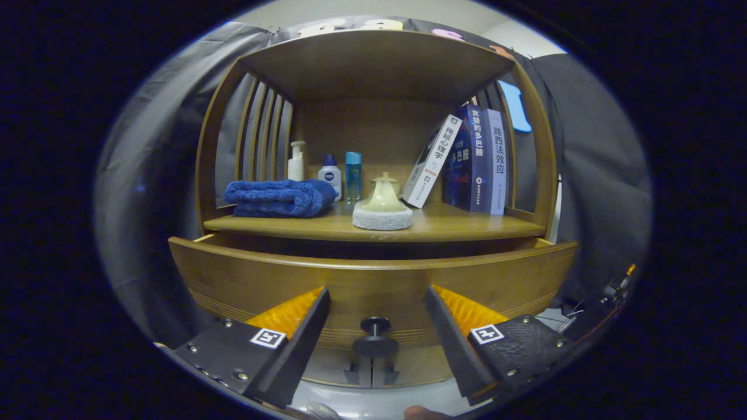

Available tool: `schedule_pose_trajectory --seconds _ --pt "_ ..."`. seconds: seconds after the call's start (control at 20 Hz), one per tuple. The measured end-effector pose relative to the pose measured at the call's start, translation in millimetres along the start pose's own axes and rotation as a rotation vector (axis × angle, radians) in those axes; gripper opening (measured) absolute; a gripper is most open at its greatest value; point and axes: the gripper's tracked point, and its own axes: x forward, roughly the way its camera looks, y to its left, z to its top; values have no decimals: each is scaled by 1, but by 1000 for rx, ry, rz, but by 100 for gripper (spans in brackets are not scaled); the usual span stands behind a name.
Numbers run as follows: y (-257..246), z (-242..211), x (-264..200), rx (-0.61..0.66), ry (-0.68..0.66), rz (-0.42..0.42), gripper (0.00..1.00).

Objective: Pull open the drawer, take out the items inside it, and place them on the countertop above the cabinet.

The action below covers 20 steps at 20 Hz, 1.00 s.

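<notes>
A wooden cabinet stands straight ahead with its drawer [373, 280] pulled partly out, so the curved front panel sits forward of the countertop [467, 227]. The drawer's inside is hidden behind the front panel. A dark round knob [375, 326] sticks out of the panel's lower middle. My gripper [376, 303] is open, its two fingers spread wide to either side of the knob and touching neither it nor the panel. A folded blue towel [280, 198] and a cream lidded pot on a grey pad [383, 207] rest on the countertop.
At the back of the countertop stand a white pump bottle [296, 162], a small white bottle [330, 175] and a blue bottle [353, 175]. Three books [473, 160] lean at the right. A shelf board roofs the countertop, slatted sides flank it. Cables [607, 297] lie at the right.
</notes>
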Motion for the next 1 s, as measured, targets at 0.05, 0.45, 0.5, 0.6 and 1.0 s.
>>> schedule_pose_trajectory --seconds 0.05,0.45,0.5,0.6,1.0 --pt "0 0 3 1 1 0 99" --pt "2 4 28 0 5 -4 99" --pt "2 4 29 -1 6 -5 99" --pt "2 5 34 -1 7 -6 99" --pt "4 7 48 1 5 -10 100"
